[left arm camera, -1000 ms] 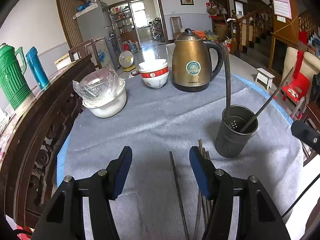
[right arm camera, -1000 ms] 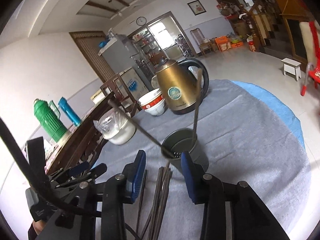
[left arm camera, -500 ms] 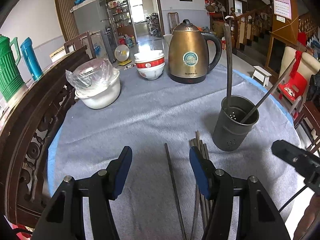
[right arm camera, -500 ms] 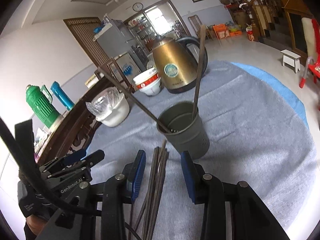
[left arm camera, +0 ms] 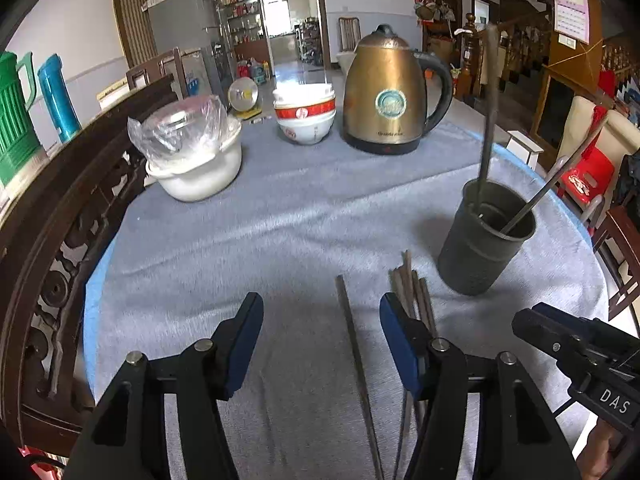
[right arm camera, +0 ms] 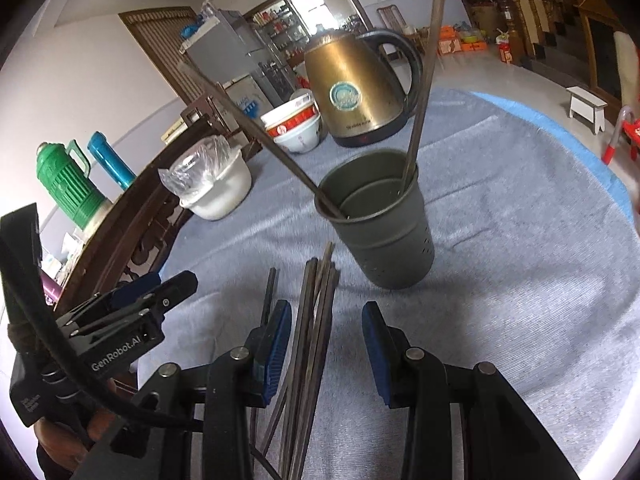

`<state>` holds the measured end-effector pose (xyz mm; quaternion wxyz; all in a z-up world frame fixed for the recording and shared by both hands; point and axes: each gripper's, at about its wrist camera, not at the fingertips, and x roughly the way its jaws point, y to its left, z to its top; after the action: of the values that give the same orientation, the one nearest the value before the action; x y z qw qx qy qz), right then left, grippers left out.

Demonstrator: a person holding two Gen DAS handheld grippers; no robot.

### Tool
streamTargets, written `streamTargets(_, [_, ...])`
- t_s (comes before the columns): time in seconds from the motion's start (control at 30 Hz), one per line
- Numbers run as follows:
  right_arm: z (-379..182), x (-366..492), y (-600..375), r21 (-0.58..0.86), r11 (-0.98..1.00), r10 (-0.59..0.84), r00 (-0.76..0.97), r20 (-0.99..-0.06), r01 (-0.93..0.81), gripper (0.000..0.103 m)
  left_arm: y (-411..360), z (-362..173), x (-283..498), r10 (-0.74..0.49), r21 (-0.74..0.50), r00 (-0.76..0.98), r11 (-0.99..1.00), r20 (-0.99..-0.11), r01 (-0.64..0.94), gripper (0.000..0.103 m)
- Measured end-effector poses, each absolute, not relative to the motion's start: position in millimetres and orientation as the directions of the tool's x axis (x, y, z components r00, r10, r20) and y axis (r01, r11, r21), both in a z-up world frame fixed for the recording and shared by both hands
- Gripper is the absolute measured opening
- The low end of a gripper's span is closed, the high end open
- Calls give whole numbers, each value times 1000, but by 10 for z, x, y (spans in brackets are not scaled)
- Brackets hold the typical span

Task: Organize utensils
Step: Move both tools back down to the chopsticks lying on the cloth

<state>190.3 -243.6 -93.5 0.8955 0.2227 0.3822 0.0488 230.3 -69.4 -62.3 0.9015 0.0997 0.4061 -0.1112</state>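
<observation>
A dark metal utensil holder stands on the grey tablecloth with two chopsticks leaning in it; it also shows in the right wrist view. A bundle of dark chopsticks lies flat in front of it, and a single chopstick lies apart to its left. My left gripper is open and empty above the single chopstick. My right gripper is open and empty, low over the bundle. The single chopstick lies left of its fingers.
A gold kettle, stacked red-and-white bowls and a white pot covered with plastic stand at the far side. A carved dark chair back rises at the left table edge. Green and blue flasks stand beyond it.
Both grippers have dropped lower and moved closer over the chopsticks on the cloth. Both have stayed open and empty.
</observation>
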Motion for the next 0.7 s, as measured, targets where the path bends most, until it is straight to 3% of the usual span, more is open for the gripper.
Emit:
streamTargets(0.37, [-1402, 2145, -2317, 459, 882, 312, 602, -735, 104, 40, -472, -1286, 2527, -168, -46, 423, 958, -890, 284, 64])
streamTargets(0.7, [-1642, 2307, -2181, 438, 894, 316, 559, -767, 96, 38, -567, -1467, 2638, -256, -158, 323, 941, -911, 299, 64])
